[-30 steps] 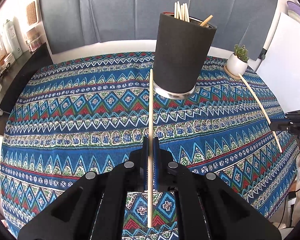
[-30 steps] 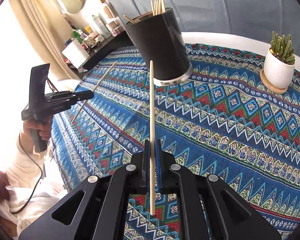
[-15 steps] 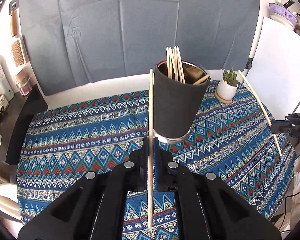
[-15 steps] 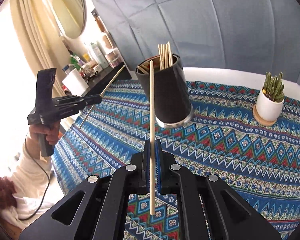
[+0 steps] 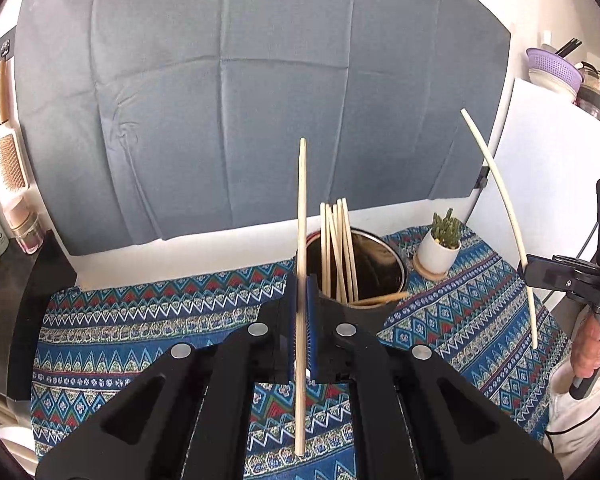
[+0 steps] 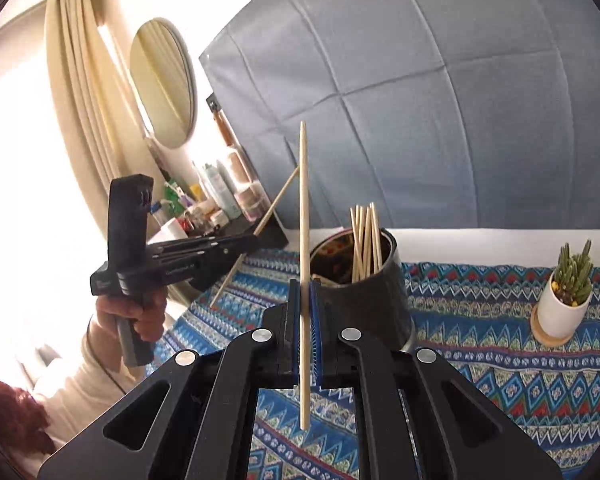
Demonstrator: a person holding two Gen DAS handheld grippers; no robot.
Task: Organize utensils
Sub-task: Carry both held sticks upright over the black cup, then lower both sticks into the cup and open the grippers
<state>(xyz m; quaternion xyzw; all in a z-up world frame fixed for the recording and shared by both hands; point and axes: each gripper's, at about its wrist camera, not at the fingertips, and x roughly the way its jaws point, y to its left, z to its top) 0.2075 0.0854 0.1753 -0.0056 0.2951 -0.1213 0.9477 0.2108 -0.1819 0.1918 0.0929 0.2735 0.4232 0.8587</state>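
Chopsticks (image 5: 338, 248) stand bunched in a black cup (image 6: 374, 300) on the patterned table (image 5: 148, 320), a potted cactus (image 5: 440, 246) nearby. Each hand-held gripper, left (image 5: 301, 312) and right (image 6: 305, 316), clamps one chopstick upright in frame centre, long axis vertical. The cup's base is hidden behind the fingers.

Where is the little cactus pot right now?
The cactus pot sits on a round wooden coaster on the patterned tablecloth, at the right of both views, to the right of the black chopstick cup and apart from it.
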